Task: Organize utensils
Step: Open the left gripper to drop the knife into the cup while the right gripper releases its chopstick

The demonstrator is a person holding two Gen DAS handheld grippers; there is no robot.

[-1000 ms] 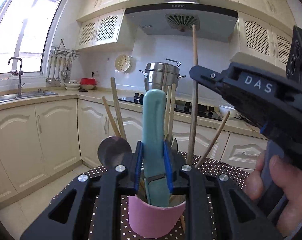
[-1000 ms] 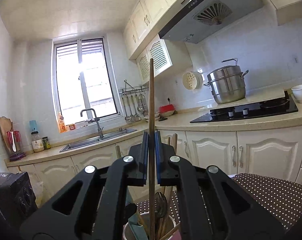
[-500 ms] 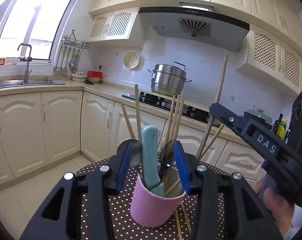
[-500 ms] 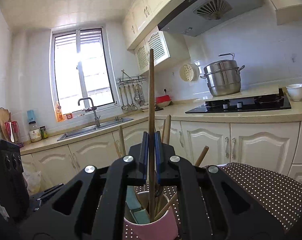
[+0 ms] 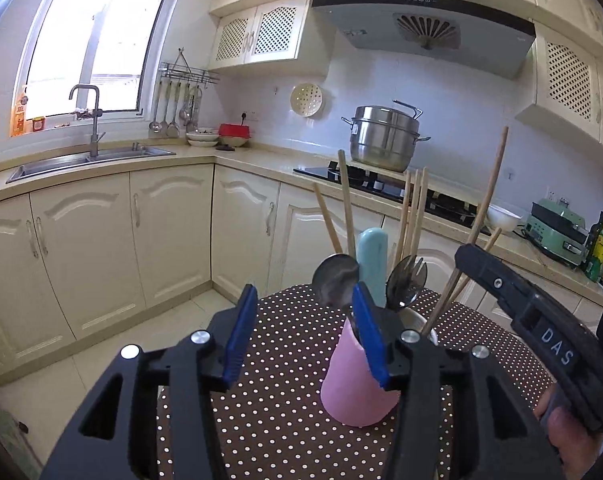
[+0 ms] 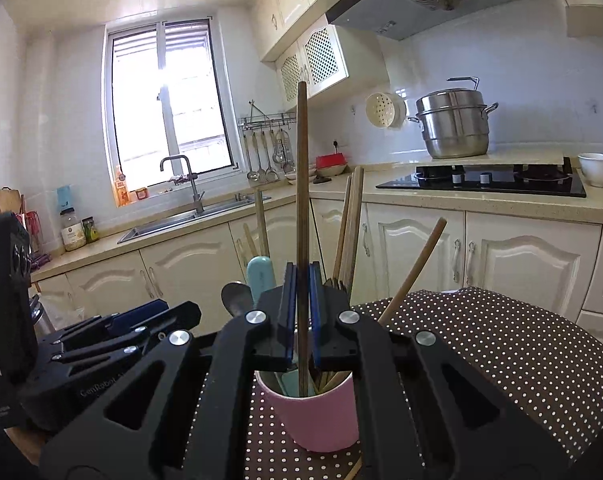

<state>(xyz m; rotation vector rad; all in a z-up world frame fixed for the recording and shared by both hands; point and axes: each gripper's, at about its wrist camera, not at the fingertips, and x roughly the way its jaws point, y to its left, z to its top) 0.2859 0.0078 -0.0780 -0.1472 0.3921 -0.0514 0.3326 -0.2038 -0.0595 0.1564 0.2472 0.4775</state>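
Right wrist view — pink cup (image 6: 317, 416) full of utensils, wooden stick (image 6: 302, 216) upright.

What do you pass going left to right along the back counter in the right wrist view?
Tall jar → orange bottle → faucet → hanging ladles → red bowl → steel steamer pot → white bowl.

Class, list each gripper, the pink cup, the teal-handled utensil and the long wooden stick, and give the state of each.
left gripper: open, empty
right gripper: shut on long wooden stick
long wooden stick: upright, lower end in pink cup
pink cup: upright, holding utensils
teal-handled utensil: standing in cup
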